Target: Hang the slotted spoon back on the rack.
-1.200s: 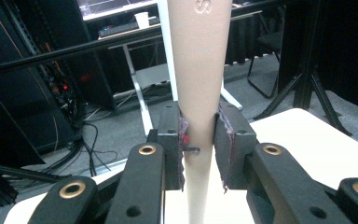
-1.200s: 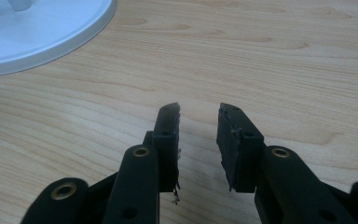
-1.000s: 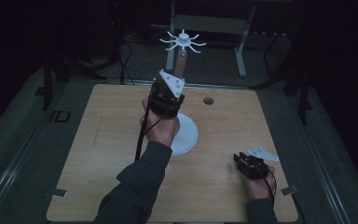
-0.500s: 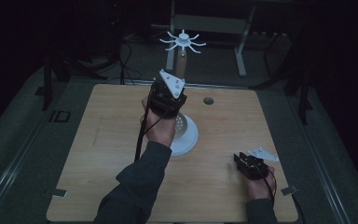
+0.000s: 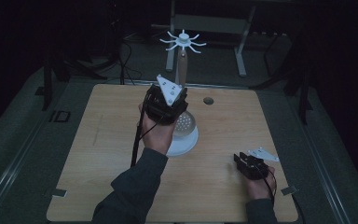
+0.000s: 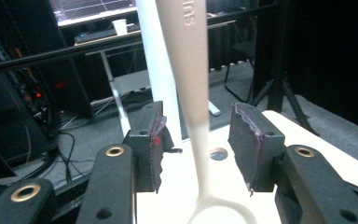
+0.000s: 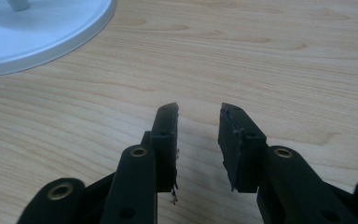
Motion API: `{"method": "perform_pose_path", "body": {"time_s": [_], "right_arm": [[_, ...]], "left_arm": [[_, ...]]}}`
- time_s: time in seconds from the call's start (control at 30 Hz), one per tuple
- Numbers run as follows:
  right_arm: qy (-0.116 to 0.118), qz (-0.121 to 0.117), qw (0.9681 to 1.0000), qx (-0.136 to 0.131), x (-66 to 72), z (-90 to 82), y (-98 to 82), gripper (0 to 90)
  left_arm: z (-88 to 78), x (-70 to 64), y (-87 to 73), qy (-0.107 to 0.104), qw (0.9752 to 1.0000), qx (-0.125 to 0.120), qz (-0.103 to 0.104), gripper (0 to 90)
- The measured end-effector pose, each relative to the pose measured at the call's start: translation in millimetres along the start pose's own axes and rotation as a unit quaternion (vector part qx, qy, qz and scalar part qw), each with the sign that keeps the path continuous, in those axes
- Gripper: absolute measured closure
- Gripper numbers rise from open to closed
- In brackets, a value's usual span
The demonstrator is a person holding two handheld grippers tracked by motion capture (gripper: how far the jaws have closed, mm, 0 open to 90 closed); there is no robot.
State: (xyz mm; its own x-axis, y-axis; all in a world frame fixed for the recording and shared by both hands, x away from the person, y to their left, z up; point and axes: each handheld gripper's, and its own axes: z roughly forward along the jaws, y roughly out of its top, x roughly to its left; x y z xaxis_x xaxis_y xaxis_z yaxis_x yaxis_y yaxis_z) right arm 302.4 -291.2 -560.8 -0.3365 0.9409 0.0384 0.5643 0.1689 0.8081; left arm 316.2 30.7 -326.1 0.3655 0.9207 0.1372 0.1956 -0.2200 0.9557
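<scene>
The spoon stands upright between the pads of the left gripper, its beige handle rising through the middle of the gap with clear space on either side, so neither pad presses on it. Those jaws have just been opening and now stand wide, the spoon released yet between them. In the high view the left gripper sits over the middle of the table, and the perforated bowl of the spoon shows just right of and below it, above the white round base of a stand. The stand's white post rises just behind the handle, and its spoked top spreads above. The handle is slim, widening upward, with raised letters near its top; at its lower end it forks into the bowl's rim. The right gripper rests low near the table's near right corner, well apart from the spoon. Its jaws are spread, nothing between them, over bare wood, with the edge of the base beyond.
</scene>
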Motion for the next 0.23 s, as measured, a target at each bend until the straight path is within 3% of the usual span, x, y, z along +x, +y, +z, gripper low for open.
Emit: {"method": "perform_pose_path", "body": {"time_s": [0.23], "right_arm": [[-0.003,0.001,1.0000,0.001,-2.3,-0.1,-0.1,67.3]], "left_arm": [[-10.1,4.0,-4.3,-0.017,0.9998,-0.001,-0.008,54.1]]}}
